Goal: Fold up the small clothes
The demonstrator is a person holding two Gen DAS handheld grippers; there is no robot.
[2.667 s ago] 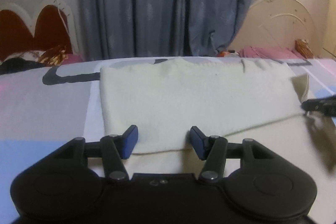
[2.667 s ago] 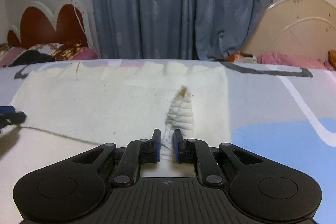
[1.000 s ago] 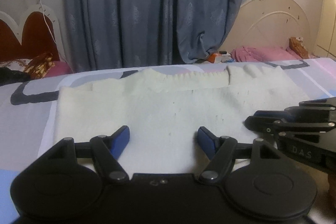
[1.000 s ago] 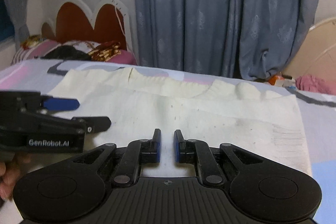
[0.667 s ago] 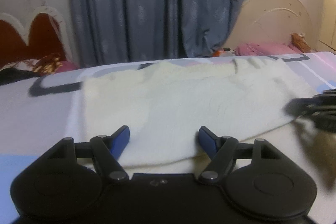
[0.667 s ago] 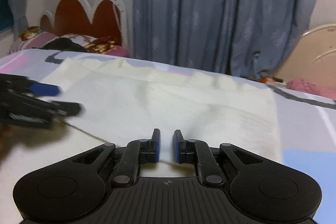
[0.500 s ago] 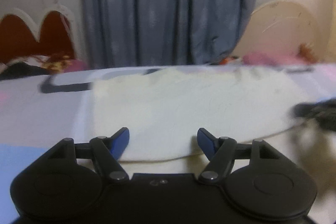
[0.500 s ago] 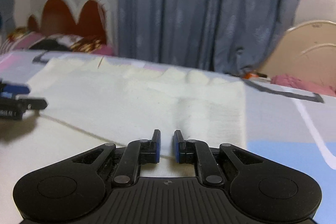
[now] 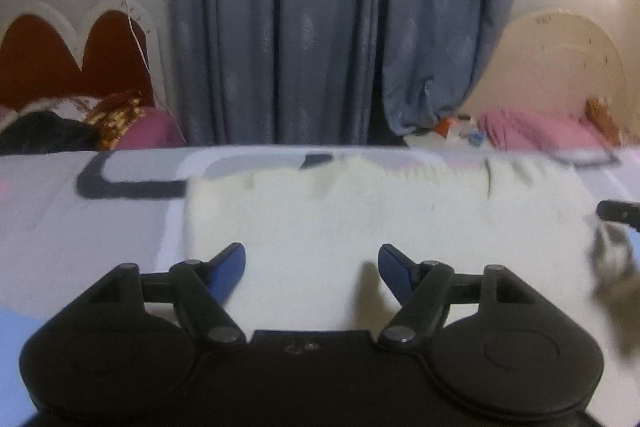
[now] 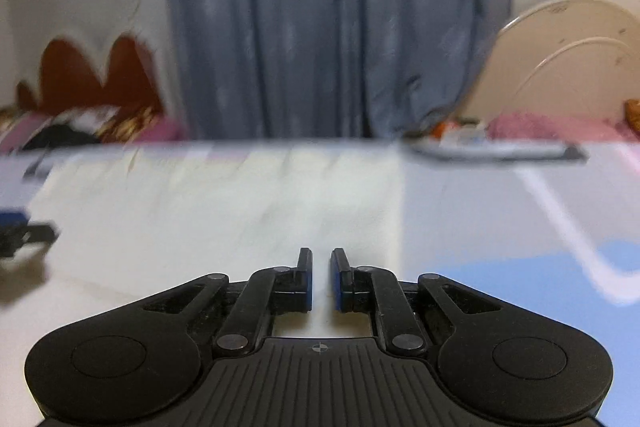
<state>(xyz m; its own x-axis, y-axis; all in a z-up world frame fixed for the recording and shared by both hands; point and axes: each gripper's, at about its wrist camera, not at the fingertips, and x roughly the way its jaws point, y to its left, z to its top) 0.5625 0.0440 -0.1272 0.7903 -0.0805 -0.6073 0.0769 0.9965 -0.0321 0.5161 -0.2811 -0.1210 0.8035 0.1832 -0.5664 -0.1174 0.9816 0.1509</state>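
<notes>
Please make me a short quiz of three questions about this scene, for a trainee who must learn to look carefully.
1. Which stands wider open, the left gripper or the right gripper?
2. The curtain behind the bed is: A red, B grey-blue, C green.
3. True or false: the cream garment lies on the bed sheet.

Key
1. The left gripper; its jaws have just opened a little further, and they pinch no cloth.
2. B.
3. True.
</notes>
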